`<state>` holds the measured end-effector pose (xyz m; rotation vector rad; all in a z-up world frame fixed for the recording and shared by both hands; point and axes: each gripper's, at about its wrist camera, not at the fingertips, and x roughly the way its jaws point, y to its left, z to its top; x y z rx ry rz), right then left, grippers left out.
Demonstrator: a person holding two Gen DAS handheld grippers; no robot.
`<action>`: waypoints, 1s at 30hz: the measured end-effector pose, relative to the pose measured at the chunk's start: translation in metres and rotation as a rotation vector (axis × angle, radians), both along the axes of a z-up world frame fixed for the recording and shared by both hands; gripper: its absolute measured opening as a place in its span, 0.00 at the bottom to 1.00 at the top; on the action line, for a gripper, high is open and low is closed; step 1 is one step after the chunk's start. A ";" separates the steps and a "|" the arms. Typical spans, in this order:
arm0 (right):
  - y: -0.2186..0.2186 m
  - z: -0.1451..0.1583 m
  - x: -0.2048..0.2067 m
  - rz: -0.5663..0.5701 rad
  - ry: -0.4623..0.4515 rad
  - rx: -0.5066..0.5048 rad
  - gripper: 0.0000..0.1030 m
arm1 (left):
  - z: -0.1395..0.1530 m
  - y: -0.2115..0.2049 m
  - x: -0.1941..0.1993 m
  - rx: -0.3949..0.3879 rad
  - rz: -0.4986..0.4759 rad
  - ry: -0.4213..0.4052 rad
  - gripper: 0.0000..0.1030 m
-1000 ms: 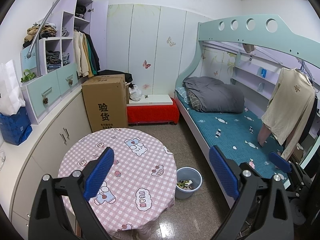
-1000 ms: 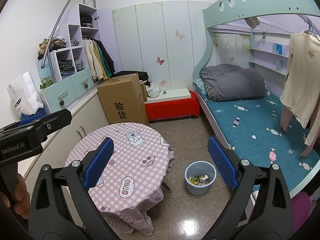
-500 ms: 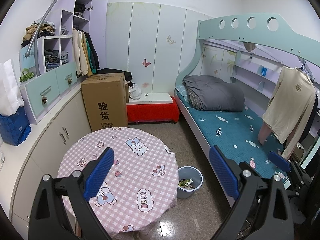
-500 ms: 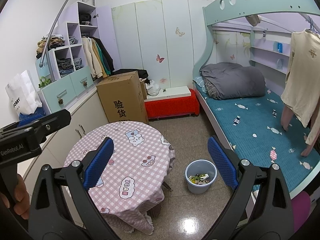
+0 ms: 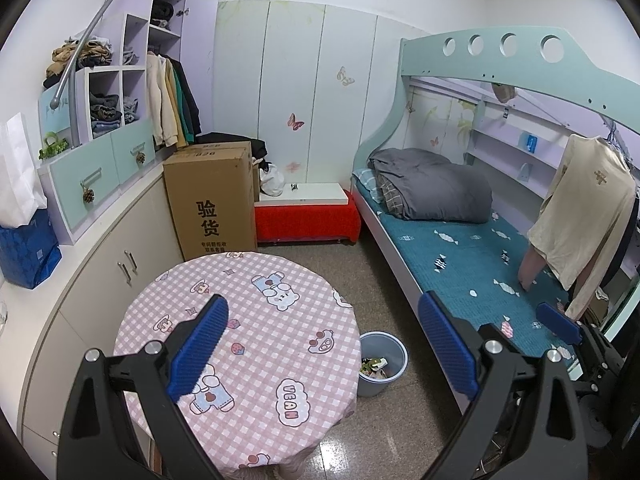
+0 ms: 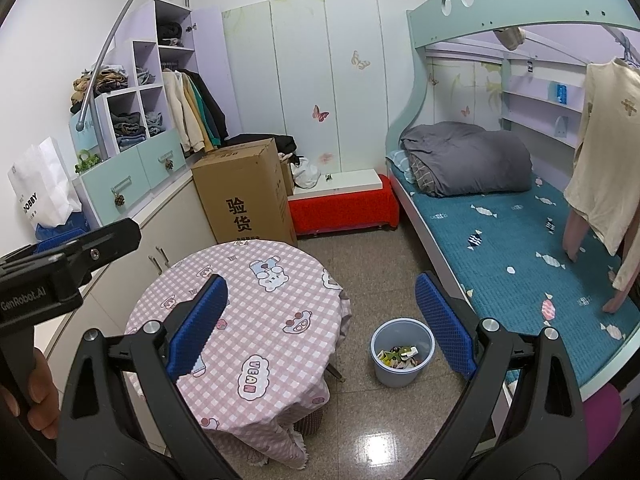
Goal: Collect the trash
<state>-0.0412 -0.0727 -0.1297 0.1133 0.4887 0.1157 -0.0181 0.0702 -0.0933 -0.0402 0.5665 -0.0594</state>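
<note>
The bin [image 6: 402, 352], trash already inside, is being framed low and right of centre by the right hand-held gripper [image 6: 320, 324], nearer than the left hand-held gripper [image 5: 322, 344], both being held released and empty.

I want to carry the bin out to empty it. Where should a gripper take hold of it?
Judging by its pose, grip the bin by its thin open rim, coming down from above on the side away from the table. It stands upright with trash low inside, so one finger can slip inside the wall.

Cardboard box [image 5: 211, 200] beside red bench [image 5: 306, 222], grey duvet [image 5: 434, 190] on bunk bed [image 5: 472, 264]
</note>
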 end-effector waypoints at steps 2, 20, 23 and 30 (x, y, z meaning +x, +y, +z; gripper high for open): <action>0.000 0.000 0.000 0.000 0.002 0.000 0.90 | -0.001 0.002 0.002 -0.001 0.001 0.003 0.91; 0.000 -0.009 0.024 0.020 0.032 -0.012 0.90 | -0.011 0.010 0.014 -0.017 0.006 0.022 0.91; 0.001 -0.011 0.027 0.025 0.041 -0.019 0.90 | -0.014 0.013 0.017 -0.022 0.008 0.031 0.91; 0.006 -0.012 0.036 0.032 0.064 -0.035 0.90 | -0.022 0.020 0.024 -0.040 0.013 0.055 0.91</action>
